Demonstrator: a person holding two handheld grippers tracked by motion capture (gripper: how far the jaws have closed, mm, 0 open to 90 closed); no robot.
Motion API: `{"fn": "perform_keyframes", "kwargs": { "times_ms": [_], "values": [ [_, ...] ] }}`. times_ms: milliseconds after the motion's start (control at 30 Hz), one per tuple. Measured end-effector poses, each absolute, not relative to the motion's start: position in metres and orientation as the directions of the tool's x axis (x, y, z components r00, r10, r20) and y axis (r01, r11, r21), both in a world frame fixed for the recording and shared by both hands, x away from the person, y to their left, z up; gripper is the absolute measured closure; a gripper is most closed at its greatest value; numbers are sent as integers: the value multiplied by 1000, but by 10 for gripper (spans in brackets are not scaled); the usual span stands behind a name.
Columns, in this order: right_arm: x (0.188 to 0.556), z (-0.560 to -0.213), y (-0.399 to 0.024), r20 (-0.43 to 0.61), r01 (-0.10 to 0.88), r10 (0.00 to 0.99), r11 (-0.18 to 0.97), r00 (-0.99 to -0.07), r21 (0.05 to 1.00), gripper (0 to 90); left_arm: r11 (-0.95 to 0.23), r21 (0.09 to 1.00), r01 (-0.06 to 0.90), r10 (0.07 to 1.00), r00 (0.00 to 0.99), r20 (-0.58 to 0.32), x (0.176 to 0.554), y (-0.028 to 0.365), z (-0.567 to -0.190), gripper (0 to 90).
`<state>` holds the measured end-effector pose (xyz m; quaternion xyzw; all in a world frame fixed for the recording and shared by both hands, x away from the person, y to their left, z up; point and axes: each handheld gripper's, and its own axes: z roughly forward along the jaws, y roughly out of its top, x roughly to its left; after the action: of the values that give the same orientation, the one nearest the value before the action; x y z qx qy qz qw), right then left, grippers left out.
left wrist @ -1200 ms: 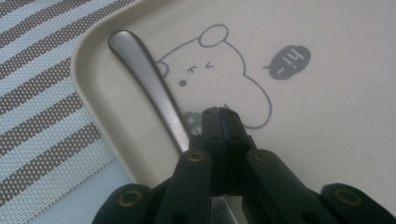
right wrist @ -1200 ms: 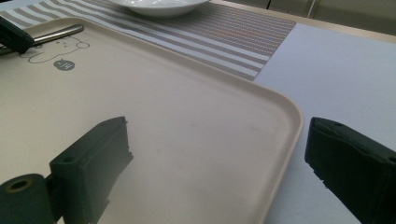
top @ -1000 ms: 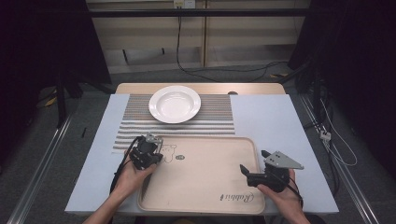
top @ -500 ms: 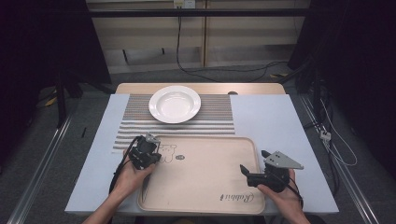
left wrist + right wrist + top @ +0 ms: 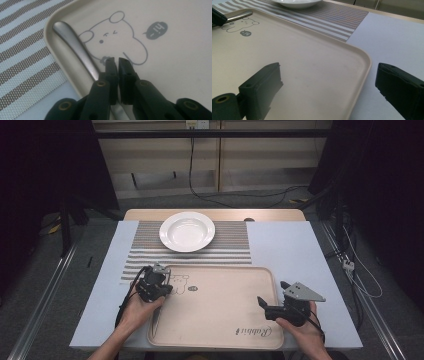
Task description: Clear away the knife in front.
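Left gripper view: left gripper (image 5: 116, 61) jaws have just cracked open a sliver, nothing between them; spoon (image 5: 75, 47) lies just beside and under them along the tray (image 5: 53, 53) rim. Risk: closing here pinches air or skids the handle off. Right gripper (image 5: 329, 82) gapes wide, straddling the tray's right edge.

left claw (image 5: 116, 61): jaws just cracked apart, nothing between | right claw (image 5: 327, 82): jaws wide, level, empty
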<state>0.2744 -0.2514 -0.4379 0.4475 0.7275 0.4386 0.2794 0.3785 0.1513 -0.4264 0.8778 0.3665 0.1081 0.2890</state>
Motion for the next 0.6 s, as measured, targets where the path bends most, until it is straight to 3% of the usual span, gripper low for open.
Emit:
{"fn": "perform_keyframes", "kwargs": {
  "times_ms": [167, 333, 400, 600],
  "values": [
    [274, -438, -251, -15, 405, 896, 216, -445, 888, 66, -541, 636, 550, 683, 729, -50, 376, 152, -420, 613],
    [273, -437, -252, -15, 403, 897, 214, -443, 890, 66, -524, 661, 537, 684, 728, -48, 374, 148, -419, 333],
    [273, -437, -251, -17, 402, 896, 216, -445, 890, 66, -517, 659, 547, 690, 722, -58, 374, 145, -418, 151],
    [273, -437, -252, -20, 401, 899, 215, -438, 890, 66, -534, 691, 487, 657, 754, -24, 366, 135, -408, 57]
  ]
}}
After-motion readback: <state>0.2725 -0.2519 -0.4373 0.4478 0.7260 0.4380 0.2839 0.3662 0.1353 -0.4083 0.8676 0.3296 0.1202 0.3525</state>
